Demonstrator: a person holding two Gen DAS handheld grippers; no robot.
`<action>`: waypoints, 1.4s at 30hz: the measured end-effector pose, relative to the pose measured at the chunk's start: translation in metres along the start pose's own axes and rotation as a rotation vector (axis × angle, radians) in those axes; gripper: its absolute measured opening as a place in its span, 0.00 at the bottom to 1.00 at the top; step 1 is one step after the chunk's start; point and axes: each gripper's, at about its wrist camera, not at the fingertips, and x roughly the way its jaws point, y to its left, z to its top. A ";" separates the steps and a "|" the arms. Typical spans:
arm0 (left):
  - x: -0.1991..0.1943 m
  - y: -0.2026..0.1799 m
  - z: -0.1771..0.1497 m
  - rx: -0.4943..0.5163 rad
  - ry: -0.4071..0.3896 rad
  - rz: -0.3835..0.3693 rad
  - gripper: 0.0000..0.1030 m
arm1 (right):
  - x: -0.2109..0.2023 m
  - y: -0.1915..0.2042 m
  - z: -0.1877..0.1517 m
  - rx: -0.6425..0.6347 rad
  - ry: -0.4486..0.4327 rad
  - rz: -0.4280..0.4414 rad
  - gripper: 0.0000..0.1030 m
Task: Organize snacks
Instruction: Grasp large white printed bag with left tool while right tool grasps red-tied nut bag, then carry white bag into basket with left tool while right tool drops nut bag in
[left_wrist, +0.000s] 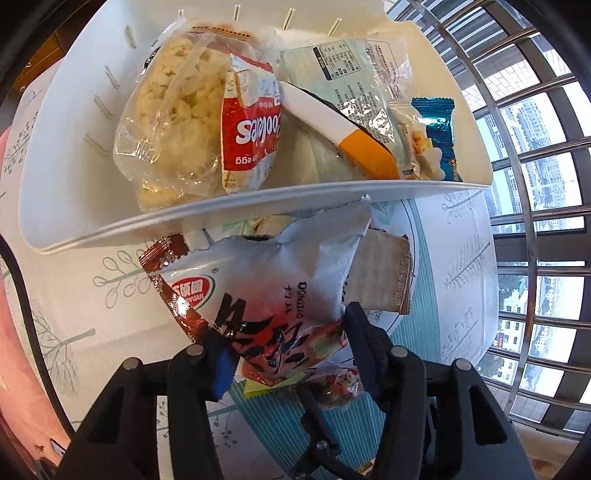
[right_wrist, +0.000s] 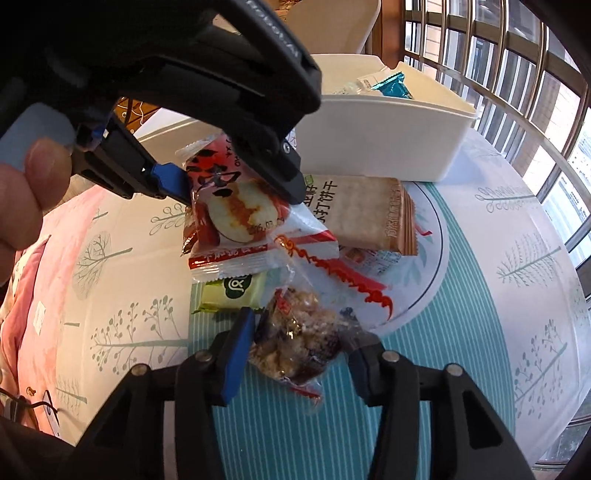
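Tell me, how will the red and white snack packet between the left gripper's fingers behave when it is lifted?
The red and white snack packet is thin crinkled film, so it will likely flop and sag beyond the left gripper. It looks puffy, probably light. The glossy film may slip; the round cracker pictured on it suggests fragile contents.

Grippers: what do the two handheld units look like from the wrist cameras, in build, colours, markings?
Both are black plastic, scissor-like linkages with round silver pivot pins. The left gripper and right gripper each show a blue pad on one finger. In the right wrist view the left unit's body carries pale embossed lettering, too blurred to read. No sleeve shows.
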 end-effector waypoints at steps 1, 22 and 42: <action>0.000 0.001 0.000 -0.004 0.000 -0.003 0.48 | 0.000 0.000 0.000 0.002 0.003 0.002 0.46; -0.043 -0.009 -0.023 0.024 -0.014 0.041 0.39 | -0.021 -0.021 0.006 -0.046 0.116 0.088 0.37; -0.140 0.002 -0.052 -0.059 -0.069 0.069 0.40 | -0.066 -0.031 0.060 -0.164 0.073 0.242 0.36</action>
